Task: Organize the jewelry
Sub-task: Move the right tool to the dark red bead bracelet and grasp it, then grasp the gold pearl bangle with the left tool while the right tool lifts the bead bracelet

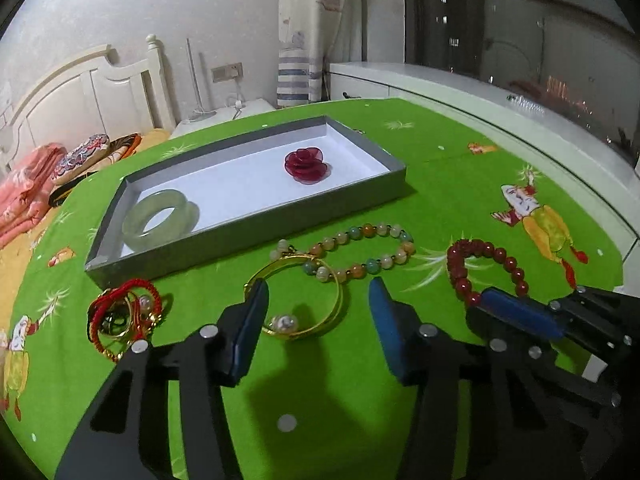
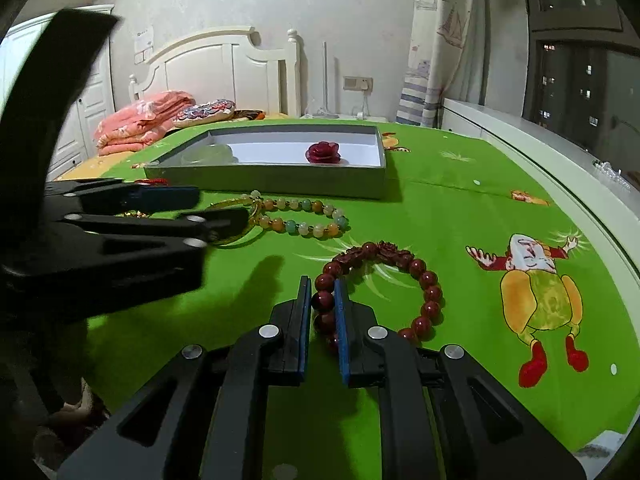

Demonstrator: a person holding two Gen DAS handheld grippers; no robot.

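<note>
The right gripper (image 2: 323, 292) gripped the red bead bracelet (image 2: 424, 280); the left gripper (image 1: 318, 300) gaped around the gold bangle (image 1: 304, 300). Next probably came lifting toward the tray (image 2: 280, 178) at twelve o'clock.

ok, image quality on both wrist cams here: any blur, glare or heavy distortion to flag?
Left wrist view: strong fisheye bend along the table edge, dark vignette corners, left gripper shadow on the green cloth, city lights reflected in the window. Right wrist view: left gripper looms large and motion-blurred at the upper left; red bead bracelet stays sharp.
</note>
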